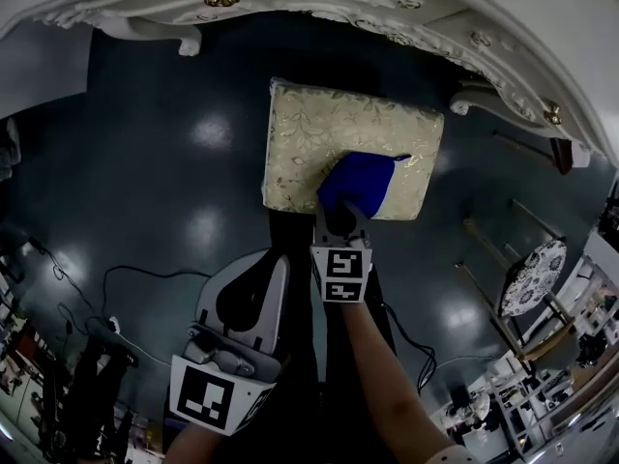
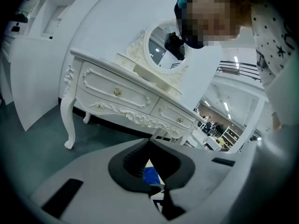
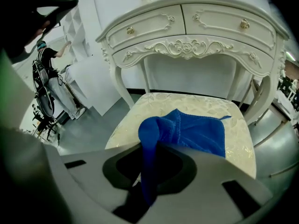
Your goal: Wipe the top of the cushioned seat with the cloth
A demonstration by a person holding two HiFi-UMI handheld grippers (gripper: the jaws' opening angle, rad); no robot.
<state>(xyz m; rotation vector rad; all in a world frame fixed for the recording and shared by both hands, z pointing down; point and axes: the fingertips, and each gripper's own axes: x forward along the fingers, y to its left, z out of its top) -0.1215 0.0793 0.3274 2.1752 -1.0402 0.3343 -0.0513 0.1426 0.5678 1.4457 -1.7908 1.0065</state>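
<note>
The cushioned seat [image 1: 329, 133] has a pale floral top and stands just in front of the dressing table. A blue cloth [image 1: 366, 182] lies spread on its near right part. My right gripper [image 1: 340, 218] reaches the seat's near edge and is shut on a bunched corner of the cloth. In the right gripper view the cloth [image 3: 191, 132] runs from the jaws out over the seat [image 3: 149, 106]. My left gripper [image 1: 275, 261] hangs back over the floor, left of the right arm, shut and holding nothing. Its jaw tips meet in the left gripper view [image 2: 149, 144].
A white carved dressing table [image 1: 290, 3] with drawers overhangs the seat's far side; its legs [image 3: 122, 85] flank the seat. Cables [image 1: 145, 278] trail on the dark floor at left. A small round patterned table [image 1: 530, 276] stands at right. A person [image 3: 46, 73] stands far left.
</note>
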